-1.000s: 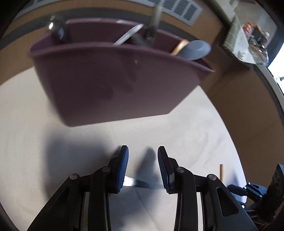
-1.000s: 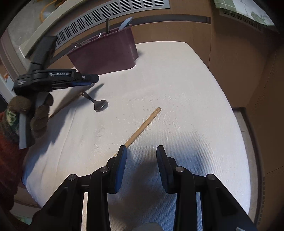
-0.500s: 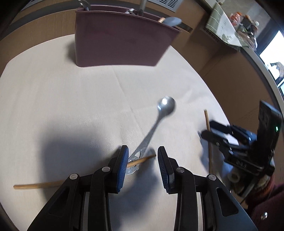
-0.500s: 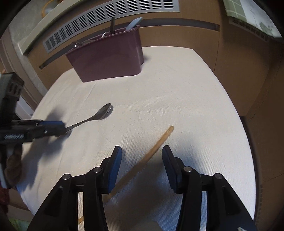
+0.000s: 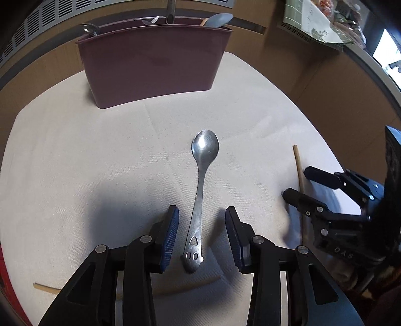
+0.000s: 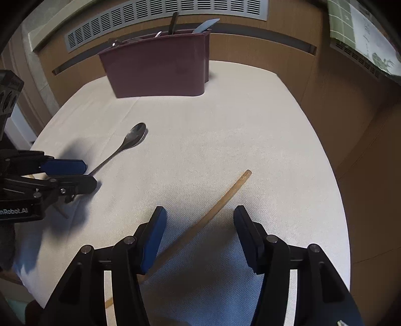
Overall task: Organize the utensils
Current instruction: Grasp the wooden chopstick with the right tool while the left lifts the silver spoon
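Note:
A metal spoon [image 5: 201, 180] lies on the white cloth, bowl toward the maroon utensil caddy [image 5: 153, 65]. My left gripper [image 5: 201, 225] straddles its handle; the jaws are opening and the pads stand clear of the metal. One wooden chopstick [image 6: 220, 200] lies slanted between the wide open fingers of my right gripper [image 6: 198, 225], untouched. The right wrist view shows the left gripper [image 6: 90, 174] over the handle of the spoon [image 6: 130, 140], and the caddy [image 6: 155, 72] at the back. A second chopstick [image 5: 188, 288] lies under my left gripper. The right gripper [image 5: 297, 184] shows at the right.
Several utensils stick up out of the caddy. The white cloth [image 5: 100, 150] covers a rounded table whose edge drops off on the right [image 6: 335, 175]. Wood panelling with a vent grille [image 6: 163, 15] runs behind the table.
The left gripper drew back from the caddy and now sits over the spoon's handle. The right jaws spread wider, and the chopstick now lies between them.

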